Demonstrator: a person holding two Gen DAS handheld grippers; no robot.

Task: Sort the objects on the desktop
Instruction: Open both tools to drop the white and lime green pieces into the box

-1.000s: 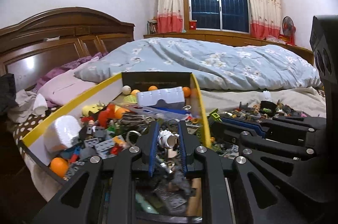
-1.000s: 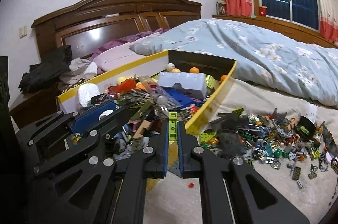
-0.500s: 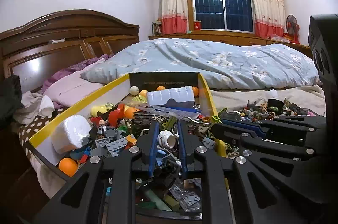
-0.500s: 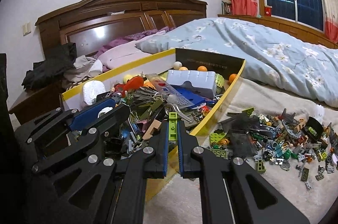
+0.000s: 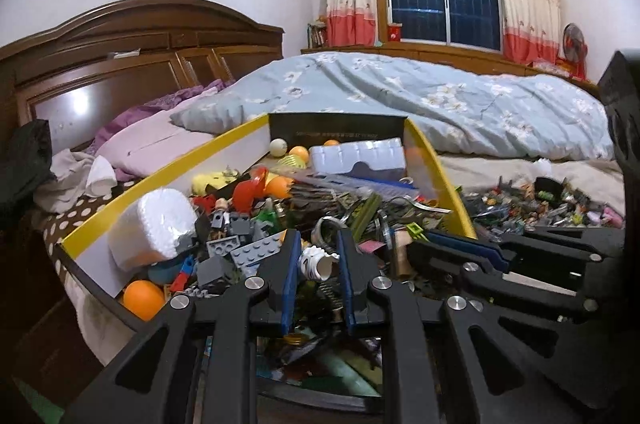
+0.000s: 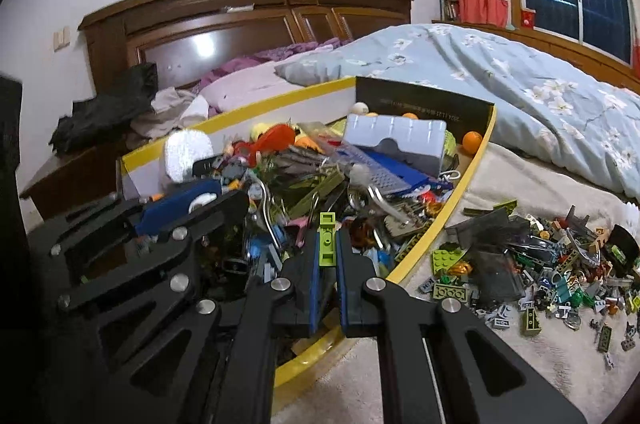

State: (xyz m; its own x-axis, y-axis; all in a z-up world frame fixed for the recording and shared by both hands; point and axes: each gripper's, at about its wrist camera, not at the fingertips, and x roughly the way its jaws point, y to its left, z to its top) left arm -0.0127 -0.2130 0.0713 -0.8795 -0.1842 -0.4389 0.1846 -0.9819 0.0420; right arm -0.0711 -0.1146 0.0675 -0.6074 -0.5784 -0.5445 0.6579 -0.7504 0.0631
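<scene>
A bedroom scene on a bed; at far left a dark wooden headboard [image 5: 132, 36] and a heap of clothes [image 5: 76, 176]; next, a long yellow-rimmed box [image 5: 160, 180] lies on the bed, packed with toy bricks, orange balls [image 5: 143, 299], a white foam block [image 5: 154, 228] and a pale grey brick-shaped case [image 5: 360, 160]; over the box's near end the left tool [image 5: 318, 256] is clamped on a small white ribbed piece [image 5: 318, 262], its blue pads pressing both sides; just to its right, above the box's right rim, the right tool [image 6: 327, 244] pinches a slim lime-green brick [image 6: 327, 240] standing upright between its nearly closed pads; further right, loose small bricks [image 6: 540, 256] are scattered over the beige sheet [image 6: 520, 176]; behind them a blue flowered duvet [image 5: 440, 104], a dark window [image 5: 442, 6] with curtains.
</scene>
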